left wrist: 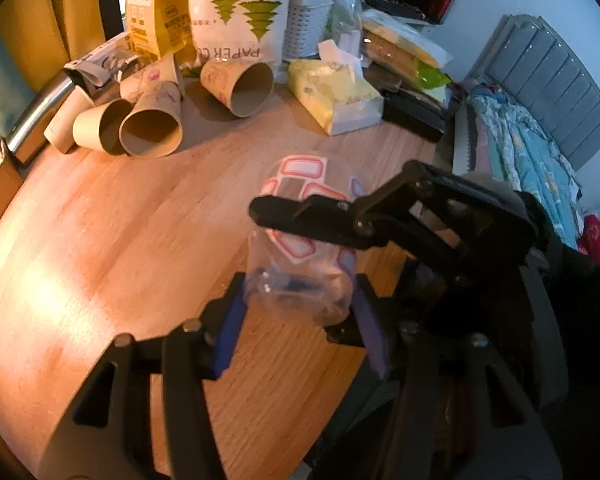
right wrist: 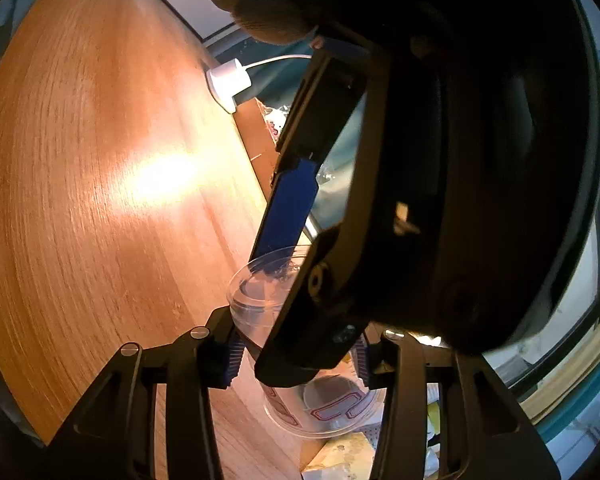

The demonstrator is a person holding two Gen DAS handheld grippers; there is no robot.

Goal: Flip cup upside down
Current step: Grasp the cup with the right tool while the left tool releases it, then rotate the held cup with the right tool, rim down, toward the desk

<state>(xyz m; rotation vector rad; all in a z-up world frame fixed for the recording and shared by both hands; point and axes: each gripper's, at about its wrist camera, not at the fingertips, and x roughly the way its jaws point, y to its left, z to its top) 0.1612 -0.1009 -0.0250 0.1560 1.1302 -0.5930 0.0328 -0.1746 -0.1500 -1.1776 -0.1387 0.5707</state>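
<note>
A clear plastic cup (left wrist: 300, 256) with red-outlined label shapes is held in the air above the wooden table (left wrist: 100, 240). My left gripper (left wrist: 300, 320) is shut on one end of it, blue pads on both sides. My right gripper (right wrist: 300, 356) is shut across the cup's middle; in the left wrist view its black finger (left wrist: 312, 220) crosses the cup. In the right wrist view the cup (right wrist: 328, 408) lies tilted, and the left gripper's blue pad (right wrist: 288, 208) reaches its far end.
Several brown paper cups (left wrist: 152, 124) lie on their sides at the back of the table, with a bag of paper cups (left wrist: 236, 12), a white basket (left wrist: 306, 24) and a tissue pack (left wrist: 336, 92). A white charger (right wrist: 228, 78) sits at the table edge.
</note>
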